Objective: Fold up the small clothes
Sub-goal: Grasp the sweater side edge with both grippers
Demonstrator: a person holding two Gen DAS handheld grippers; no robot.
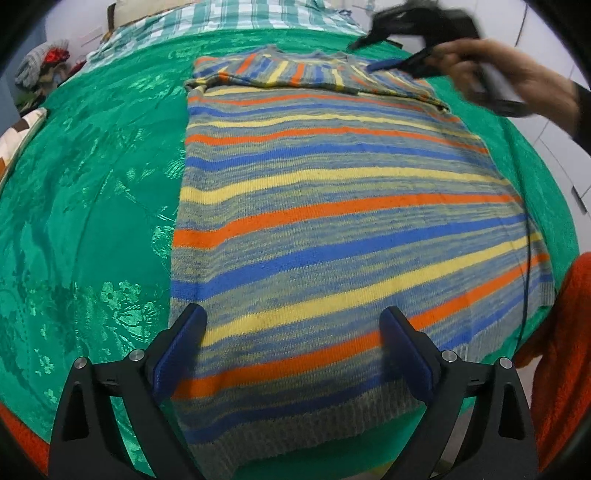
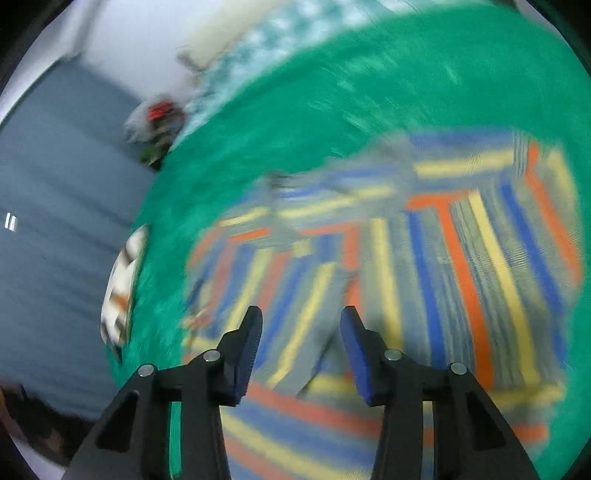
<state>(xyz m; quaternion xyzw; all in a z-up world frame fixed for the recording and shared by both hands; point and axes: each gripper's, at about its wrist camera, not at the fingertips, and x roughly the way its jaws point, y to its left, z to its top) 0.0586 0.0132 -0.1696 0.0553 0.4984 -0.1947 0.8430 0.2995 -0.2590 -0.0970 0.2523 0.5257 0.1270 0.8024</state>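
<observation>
A striped knit sweater (image 1: 332, 206) in grey, blue, yellow and orange lies flat on a green bedspread (image 1: 92, 221), its sleeves folded across the top. My left gripper (image 1: 295, 321) is open and empty above the sweater's near hem. My right gripper (image 1: 391, 66) hovers over the folded sleeve at the far right, held by a hand. In the blurred right wrist view the right gripper (image 2: 301, 321) is open and empty above the sweater (image 2: 424, 266), touching nothing.
A plaid sheet (image 1: 229, 18) lies past the bedspread's far edge. A pile of clothes (image 1: 44, 62) sits at the far left, a patterned cushion (image 1: 18, 129) at the left edge. Orange fabric (image 1: 561, 350) lies at the near right. A thin black cable (image 1: 526, 266) crosses the sweater's right side.
</observation>
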